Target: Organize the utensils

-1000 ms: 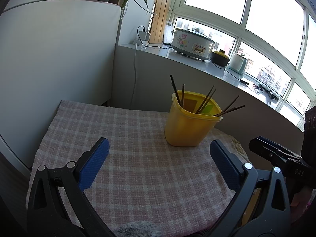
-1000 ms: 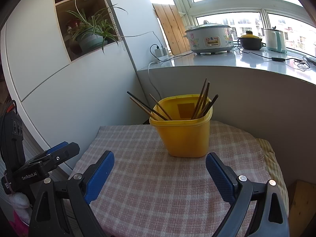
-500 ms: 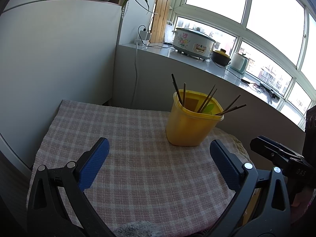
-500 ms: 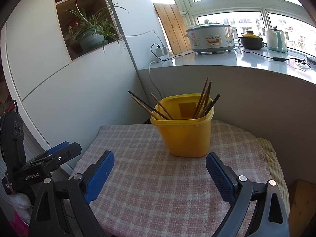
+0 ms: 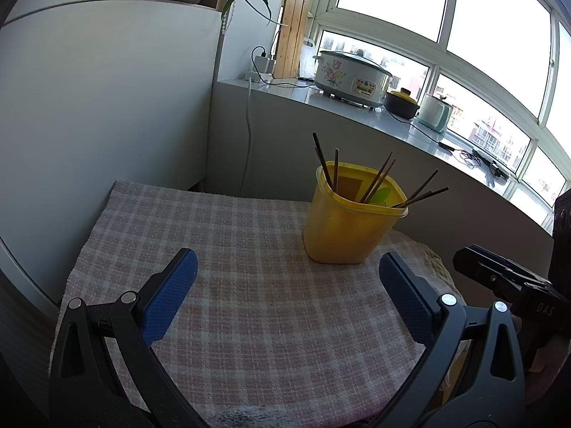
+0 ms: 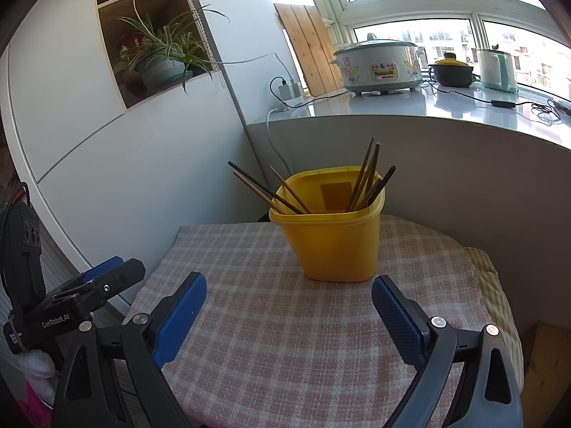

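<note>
A yellow plastic container [image 5: 339, 230] [image 6: 335, 246] stands upright on a pink checked cloth [image 5: 249, 285] [image 6: 303, 339]. Several dark wooden chopsticks [image 5: 378, 182] [image 6: 364, 174] lean inside it, their ends poking over the rim. My left gripper [image 5: 285, 296] hangs open over the cloth, short of the container and to its left, with nothing between its blue pads. The right gripper [image 6: 289, 306] is open too, in front of the container and empty. Each gripper shows at the edge of the other's view: the right one [image 5: 499, 278], the left one [image 6: 103, 278].
White cabinet panels [image 5: 107, 107] rise on the left, close to the cloth's edge. A grey ledge [image 6: 428, 107] behind carries a rice cooker [image 6: 378, 66], a dark pot [image 6: 451, 71] and a kettle [image 6: 496, 69]. A potted plant [image 6: 160, 64] sits in a wall niche.
Both views have drifted slightly; the container sits a touch further right in each. Both grippers stay open and empty.
</note>
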Motion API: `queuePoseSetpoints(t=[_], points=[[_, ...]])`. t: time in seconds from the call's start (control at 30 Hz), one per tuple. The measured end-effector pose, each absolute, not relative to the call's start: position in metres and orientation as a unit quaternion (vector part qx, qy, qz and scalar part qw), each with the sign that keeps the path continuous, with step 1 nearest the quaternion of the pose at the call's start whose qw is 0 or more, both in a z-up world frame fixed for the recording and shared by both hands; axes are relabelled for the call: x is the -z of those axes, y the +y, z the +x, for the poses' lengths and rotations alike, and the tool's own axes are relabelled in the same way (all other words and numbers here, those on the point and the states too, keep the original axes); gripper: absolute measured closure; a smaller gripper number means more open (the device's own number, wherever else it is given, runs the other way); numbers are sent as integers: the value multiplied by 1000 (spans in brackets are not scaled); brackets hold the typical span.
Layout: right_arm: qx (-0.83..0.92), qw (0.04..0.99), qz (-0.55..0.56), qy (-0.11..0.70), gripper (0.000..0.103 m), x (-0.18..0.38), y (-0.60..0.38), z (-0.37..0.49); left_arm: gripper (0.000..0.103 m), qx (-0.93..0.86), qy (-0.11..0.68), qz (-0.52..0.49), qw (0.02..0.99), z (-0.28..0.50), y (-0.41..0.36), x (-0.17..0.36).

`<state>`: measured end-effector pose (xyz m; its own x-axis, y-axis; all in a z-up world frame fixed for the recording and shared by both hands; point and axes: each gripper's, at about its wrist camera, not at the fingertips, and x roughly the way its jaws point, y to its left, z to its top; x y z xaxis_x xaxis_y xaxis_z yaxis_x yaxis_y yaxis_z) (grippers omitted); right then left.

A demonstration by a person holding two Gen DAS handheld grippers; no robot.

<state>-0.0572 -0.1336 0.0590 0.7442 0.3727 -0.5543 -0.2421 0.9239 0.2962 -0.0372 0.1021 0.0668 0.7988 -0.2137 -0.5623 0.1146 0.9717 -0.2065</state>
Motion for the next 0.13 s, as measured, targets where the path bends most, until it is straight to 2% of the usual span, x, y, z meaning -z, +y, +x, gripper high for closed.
queuePoseSetpoints(t=[0.13], points=[[-162,928,103,319,8,-56,-135,-56,0,87,305,-79,945,-37,101,-67]])
